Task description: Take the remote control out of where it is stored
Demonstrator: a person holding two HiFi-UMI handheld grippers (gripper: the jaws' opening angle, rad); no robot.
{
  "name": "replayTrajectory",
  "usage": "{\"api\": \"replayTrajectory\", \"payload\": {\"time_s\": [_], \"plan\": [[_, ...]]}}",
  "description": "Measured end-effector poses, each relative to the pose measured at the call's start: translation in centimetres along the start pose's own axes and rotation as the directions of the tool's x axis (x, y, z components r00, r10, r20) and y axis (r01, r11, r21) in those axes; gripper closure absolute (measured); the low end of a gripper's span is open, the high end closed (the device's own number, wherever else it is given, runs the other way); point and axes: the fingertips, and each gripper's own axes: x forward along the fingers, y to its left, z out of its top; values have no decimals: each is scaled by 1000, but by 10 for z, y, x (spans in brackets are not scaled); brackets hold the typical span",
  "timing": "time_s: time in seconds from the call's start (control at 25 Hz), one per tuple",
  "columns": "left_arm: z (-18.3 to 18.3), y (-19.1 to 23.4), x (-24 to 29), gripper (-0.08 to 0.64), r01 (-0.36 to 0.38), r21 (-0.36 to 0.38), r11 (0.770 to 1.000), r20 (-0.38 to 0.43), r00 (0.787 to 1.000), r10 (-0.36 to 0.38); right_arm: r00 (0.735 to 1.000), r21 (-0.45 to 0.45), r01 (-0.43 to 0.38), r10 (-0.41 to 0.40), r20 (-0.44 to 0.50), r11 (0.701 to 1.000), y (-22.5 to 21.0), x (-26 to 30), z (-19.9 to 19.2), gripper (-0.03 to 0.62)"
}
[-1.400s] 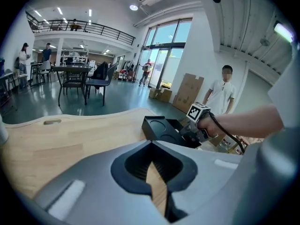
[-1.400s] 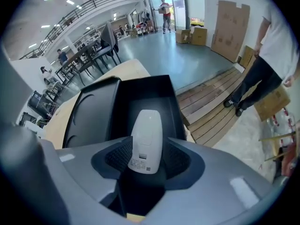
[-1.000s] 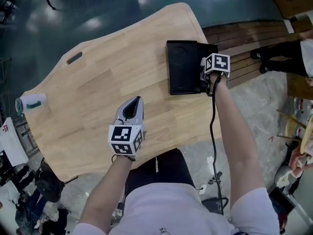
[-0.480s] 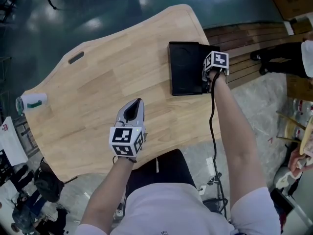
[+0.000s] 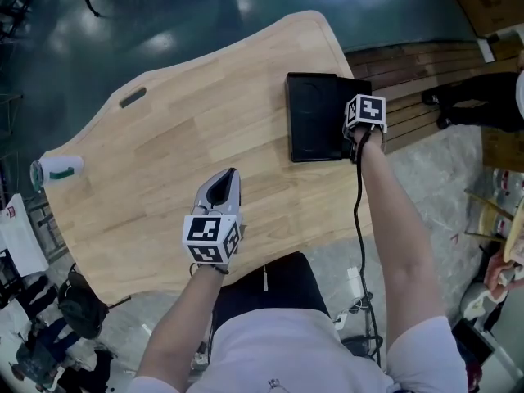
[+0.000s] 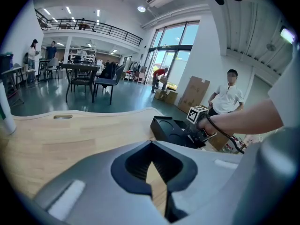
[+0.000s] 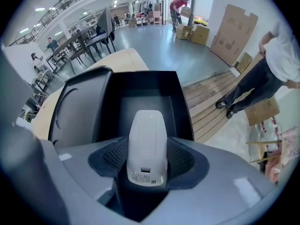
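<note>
**Remote pinched, not yet clear of holder**

Right gripper (image 7: 147, 165): jaws pinching the remote (image 7: 146, 139) at its near end, one pad on each long side. The remote's long axis runs straight ahead along the jaws, with its far end reaching over the open compartment of the black holder (image 5: 307, 117). Whether that end rests on the compartment floor cannot be settled from this angle. The exit appears to be back toward the tool and upward; the holder walls stand close on either side of the jaws.

Left gripper (image 5: 219, 188): jaws pressed together, nothing between them, hovering well apart from the holder (the right is plainly the working tool).

Surface: wooden table (image 5: 164, 154), bare but for the holder and a bottle (image 5: 53, 170) far beyond the left gripper.

Room: open hall, chairs, cartons, a person standing beyond the holder.
</note>
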Motion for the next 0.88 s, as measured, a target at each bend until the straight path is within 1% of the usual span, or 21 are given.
{"api": "replayTrajectory", "payload": {"time_s": [0.12, 0.24, 0.32, 0.4, 0.48, 0.6, 0.76, 0.88], "plan": [[-2, 1, -2, 560, -3, 1, 1000, -4, 1000, 3, 998, 9, -22, 22, 51, 1000, 1, -14, 3, 305], [0, -2, -6, 560, 2, 7, 1000, -2, 1000, -2, 988, -9, -35, 36, 151, 999, 2, -46, 13, 305], [5, -6, -11, 560, 8, 12, 1000, 2, 1000, -8, 971, -19, -43, 46, 235, 999, 4, -79, 18, 305], [17, -8, -15, 560, 12, 28, 1000, 16, 1000, -13, 940, -26, -63, 68, 334, 998, 11, -121, 26, 305], [37, -11, -21, 560, 17, 55, 998, 44, 999, -19, 891, -39, -100, 107, 441, 994, 26, -169, 33, 305], [78, -18, -35, 560, 22, 98, 995, 106, 994, -32, 799, -82, -148, 167, 578, 986, 56, -247, 35, 305], [135, -36, -69, 560, 28, 143, 989, 204, 977, -57, 683, -157, -162, 226, 695, 974, 97, -342, 16, 305], [174, -50, -102, 560, 30, 172, 985, 284, 956, -78, 599, -196, -158, 252, 760, 968, 124, -408, -4, 305]]}}
